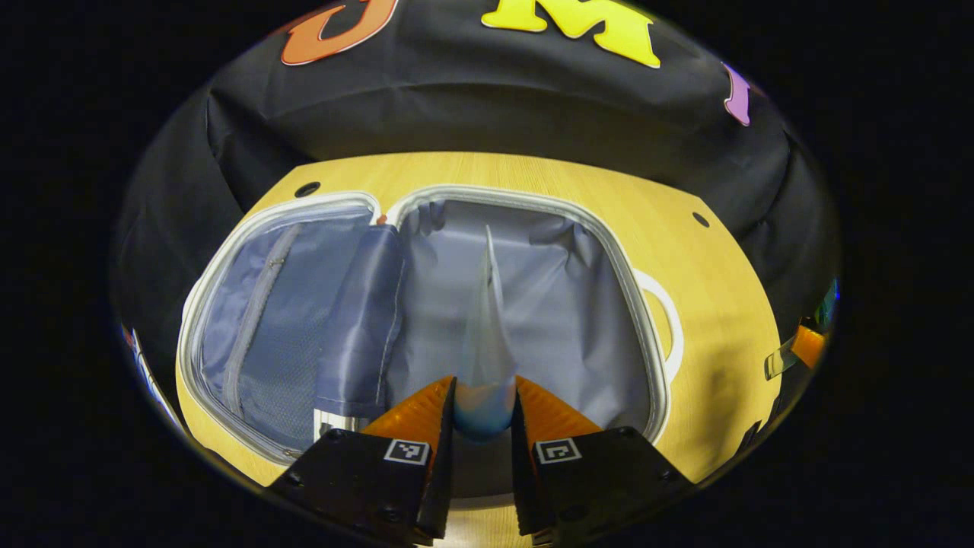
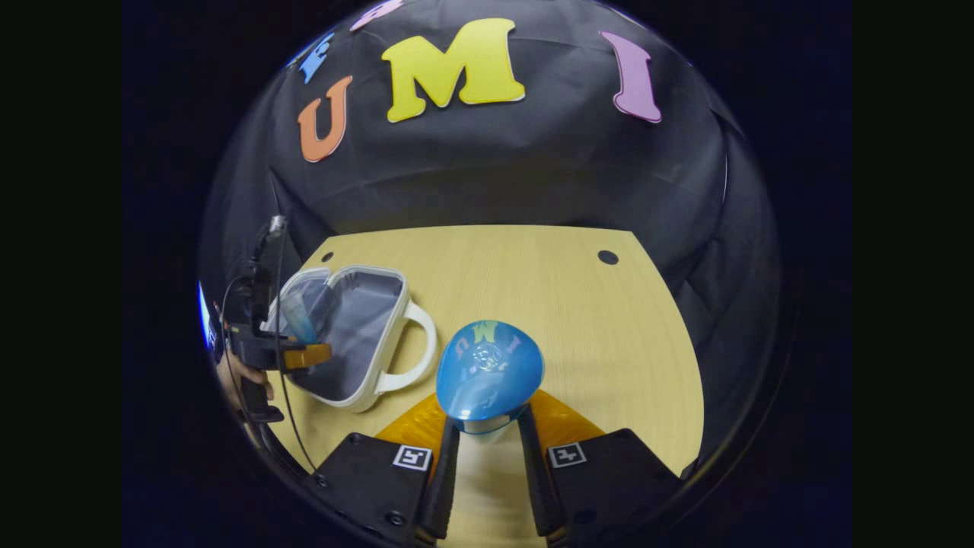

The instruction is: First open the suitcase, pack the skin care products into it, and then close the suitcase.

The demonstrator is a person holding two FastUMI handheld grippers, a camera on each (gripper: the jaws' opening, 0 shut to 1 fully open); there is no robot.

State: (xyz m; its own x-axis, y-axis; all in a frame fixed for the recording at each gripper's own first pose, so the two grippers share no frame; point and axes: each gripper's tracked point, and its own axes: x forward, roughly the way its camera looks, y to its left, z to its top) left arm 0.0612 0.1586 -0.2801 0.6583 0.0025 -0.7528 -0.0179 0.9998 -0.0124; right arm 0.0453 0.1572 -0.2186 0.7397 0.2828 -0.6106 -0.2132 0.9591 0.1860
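Observation:
The white suitcase [image 1: 533,199] lies open on the wooden table, its grey-blue lining and zipped mesh pocket [image 1: 266,320] exposed. My left gripper [image 1: 485,403] hovers over the open half, shut on a pale translucent tube [image 1: 485,327] whose crimped end points away. In the right gripper view the suitcase [image 2: 380,380] sits at the left, with the left gripper [image 2: 300,354] and its tube [image 2: 298,320] above it. My right gripper [image 2: 487,426] is over the bare table to the right of the case, shut on a glossy blue bottle [image 2: 489,371].
The suitcase's white handle [image 2: 417,346] sticks out toward the right gripper. A hand [image 2: 240,380] holds the left gripper. The wooden table [image 2: 578,320] has two small holes near its far corners and ends at the black cloth wall.

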